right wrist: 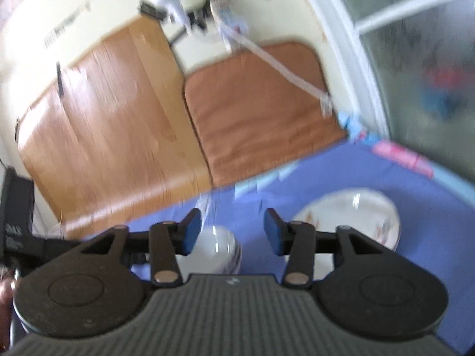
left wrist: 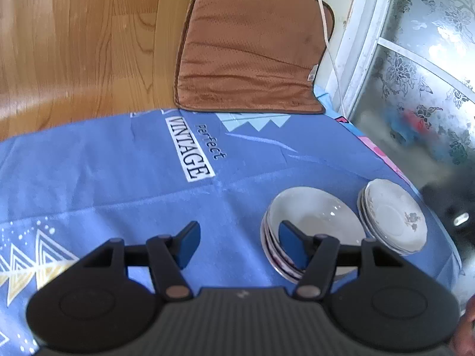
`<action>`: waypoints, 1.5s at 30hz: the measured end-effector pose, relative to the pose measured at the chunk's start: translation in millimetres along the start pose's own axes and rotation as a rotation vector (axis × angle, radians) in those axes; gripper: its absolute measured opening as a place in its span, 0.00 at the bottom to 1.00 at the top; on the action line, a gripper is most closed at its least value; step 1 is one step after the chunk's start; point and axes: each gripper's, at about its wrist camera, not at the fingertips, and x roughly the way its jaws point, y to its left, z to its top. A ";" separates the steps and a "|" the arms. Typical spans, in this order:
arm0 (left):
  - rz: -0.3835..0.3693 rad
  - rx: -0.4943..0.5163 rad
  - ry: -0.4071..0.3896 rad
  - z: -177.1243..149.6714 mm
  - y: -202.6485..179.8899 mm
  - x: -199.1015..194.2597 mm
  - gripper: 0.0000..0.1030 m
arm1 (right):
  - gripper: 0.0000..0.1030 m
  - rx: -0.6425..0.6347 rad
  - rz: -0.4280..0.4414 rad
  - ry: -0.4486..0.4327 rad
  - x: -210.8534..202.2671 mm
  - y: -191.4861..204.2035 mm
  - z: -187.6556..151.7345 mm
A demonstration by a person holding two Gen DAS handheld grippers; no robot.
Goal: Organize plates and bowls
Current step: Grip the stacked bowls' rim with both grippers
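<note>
A stack of white bowls (left wrist: pixel 320 216) sits on the blue tablecloth (left wrist: pixel 118 172) at the right. A stack of white plates with a grey flower print (left wrist: pixel 394 216) lies just right of it. My left gripper (left wrist: pixel 237 244) is open and empty, above the cloth; its right finger overlaps the near rim of the bowls. The right wrist view is blurred. It shows the bowl stack (right wrist: pixel 216 247) below my right gripper (right wrist: pixel 233 235), which is open and empty, and the plate stack (right wrist: pixel 350 219) to the right.
A brown seat cushion (left wrist: pixel 252 47) lies on the wooden surface (left wrist: pixel 74 44) beyond the cloth. A white cable (left wrist: pixel 323 29) runs across the cushion. A frosted glass door with a white frame (left wrist: pixel 421 74) stands at the right, close to the plates.
</note>
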 end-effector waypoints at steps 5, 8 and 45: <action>0.024 0.012 -0.044 -1.5 1.1 -7.0 0.58 | 0.86 -0.051 -0.025 -0.261 -24.1 -1.7 -1.6; 0.046 0.015 -0.072 -2.5 2.2 -11.3 0.58 | 0.86 -0.099 -0.043 -0.291 -28.3 -3.6 6.4; -0.257 -0.208 0.167 10.5 20.1 35.6 0.57 | 0.33 0.043 0.114 0.460 61.0 -21.3 8.2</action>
